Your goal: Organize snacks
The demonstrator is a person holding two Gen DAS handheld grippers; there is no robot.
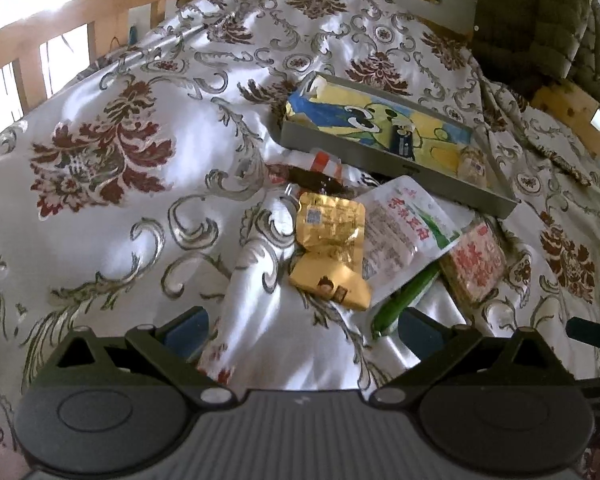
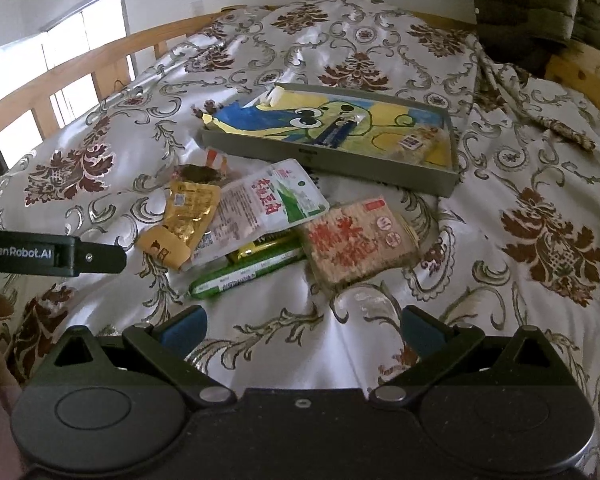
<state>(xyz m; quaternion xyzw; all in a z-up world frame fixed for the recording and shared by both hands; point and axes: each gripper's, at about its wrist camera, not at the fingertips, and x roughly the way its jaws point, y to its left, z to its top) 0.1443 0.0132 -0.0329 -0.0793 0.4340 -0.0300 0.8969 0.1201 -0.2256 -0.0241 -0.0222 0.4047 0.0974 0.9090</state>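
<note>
- Snack packets [image 2: 260, 224] lie heaped on the bedspread [image 2: 520, 320] just before the grey tray [image 2: 380, 178]: light, crinkly, slippery film
- Rice-cake block [image 2: 360, 244] looks stiff but brittle; pinch it across its short edges
- Left gripper [image 1: 302, 324] and right gripper [image 2: 304, 322] both gape wide, empty

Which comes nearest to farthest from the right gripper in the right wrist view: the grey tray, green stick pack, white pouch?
From the right gripper, jaws open:
1. Green stick pack, just ahead, slightly left.
2. White pouch, behind it, mid-pile.
3. Grey tray, farthest, beyond the loose snacks.
</note>
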